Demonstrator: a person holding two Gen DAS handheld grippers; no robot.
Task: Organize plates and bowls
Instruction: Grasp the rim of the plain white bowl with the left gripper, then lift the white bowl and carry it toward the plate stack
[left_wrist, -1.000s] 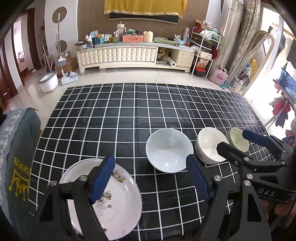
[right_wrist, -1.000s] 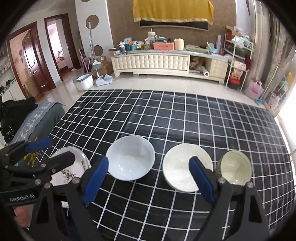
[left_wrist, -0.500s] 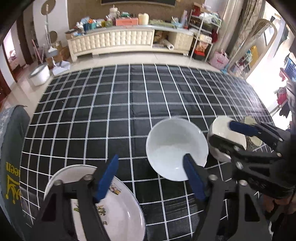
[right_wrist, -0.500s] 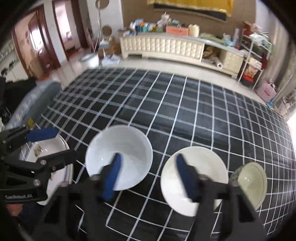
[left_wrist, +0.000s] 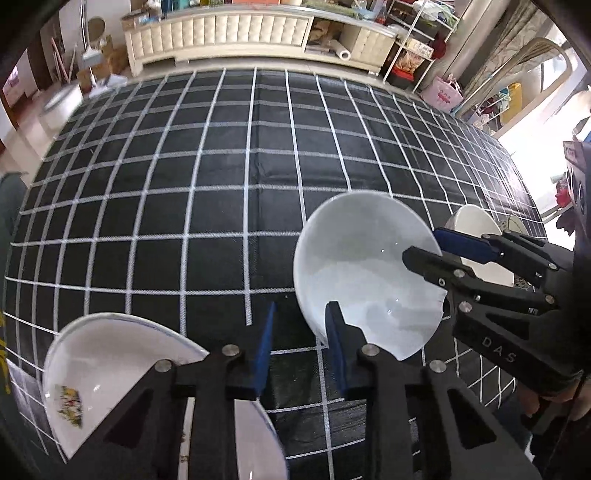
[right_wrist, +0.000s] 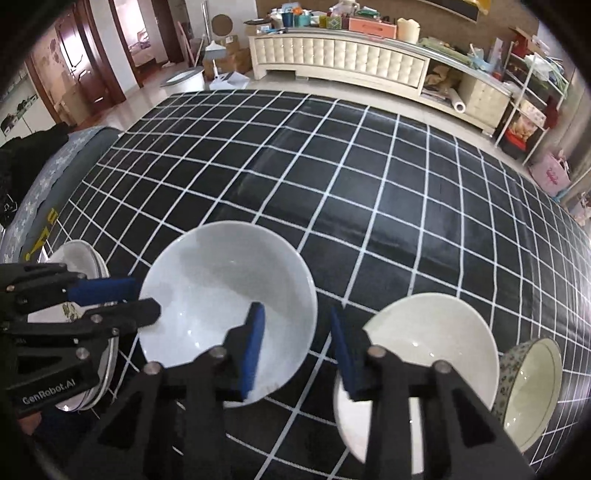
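Note:
A large white bowl (left_wrist: 365, 273) (right_wrist: 221, 295) stands on the black grid-patterned tablecloth (left_wrist: 184, 184). My left gripper (left_wrist: 299, 332) straddles its left rim, one blue pad inside the bowl and one outside. The jaws are closing, with a gap still showing at the rim. My right gripper (right_wrist: 295, 332) straddles the right rim the same way, also closing and not pressing. Each gripper shows in the other's view: the right gripper (left_wrist: 421, 243) and the left gripper (right_wrist: 147, 297). A cream bowl (right_wrist: 424, 332) and a small patterned bowl (right_wrist: 532, 387) stand to the right. White plates (left_wrist: 103, 362) (right_wrist: 85, 262) lie to the left.
A grey covered chair (right_wrist: 48, 184) stands off the table's left edge. A long cream cabinet (right_wrist: 343, 62) with clutter runs along the far wall, and a shelf rack (right_wrist: 528, 96) stands at the right. The far half of the tablecloth (right_wrist: 369, 166) carries no dishes.
Both grippers have come down and forward toward the large white bowl. Their jaws have narrowed from wide apart and now stand over the bowl's opposite rims.

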